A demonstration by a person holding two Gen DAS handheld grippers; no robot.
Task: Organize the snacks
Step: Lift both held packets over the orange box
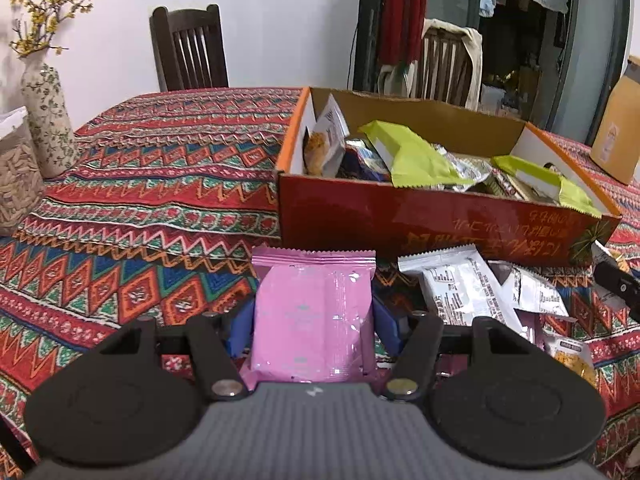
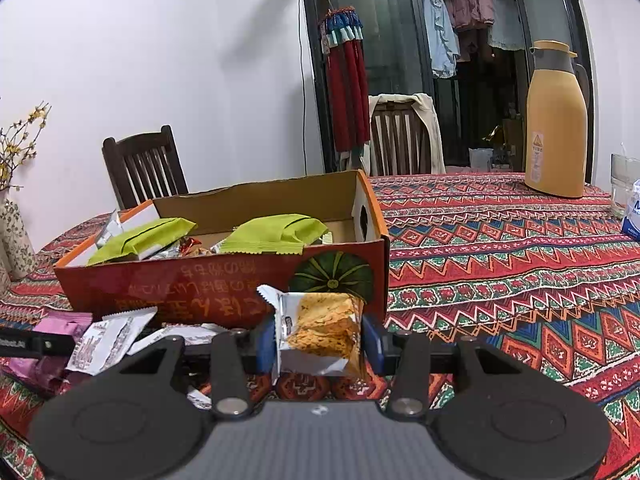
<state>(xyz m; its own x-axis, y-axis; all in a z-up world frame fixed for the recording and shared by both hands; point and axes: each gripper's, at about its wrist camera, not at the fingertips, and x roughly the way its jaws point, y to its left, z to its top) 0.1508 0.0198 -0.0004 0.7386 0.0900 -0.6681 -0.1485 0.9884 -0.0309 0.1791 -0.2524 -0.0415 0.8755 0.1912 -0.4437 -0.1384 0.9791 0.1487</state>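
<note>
Left gripper [image 1: 314, 322]: blue pads pressed against both side edges of a pink snack packet [image 1: 314, 316], which stands upright between them above the patterned tablecloth [image 1: 140, 200].
Right gripper [image 2: 318, 340]: fingers clamped on a cracker packet [image 2: 320, 328], white-edged with orange crackers pictured on its front, lifted off the cloth.
Loose snacks: white printed packets [image 1: 460, 292] lie on the cloth just right of the pink packet, in front of the box; in the right wrist view they sit to the left with a purple packet [image 2: 64, 326].
Snack box: a red and orange cardboard box [image 1: 420, 220], open-topped, with a pumpkin picture [image 2: 336, 274] on its near wall, stands just behind both held packets.
Box contents: two lime-green packets [image 1: 412, 152] on top of silver and dark wrappers; a white packet leans on the left wall.
Left edge: floral vase [image 1: 48, 120] with yellow blossoms.
Far right: yellow thermos jug [image 2: 556, 120] on the table.
Behind: dark wooden chair [image 1: 188, 48] at the wall.
</note>
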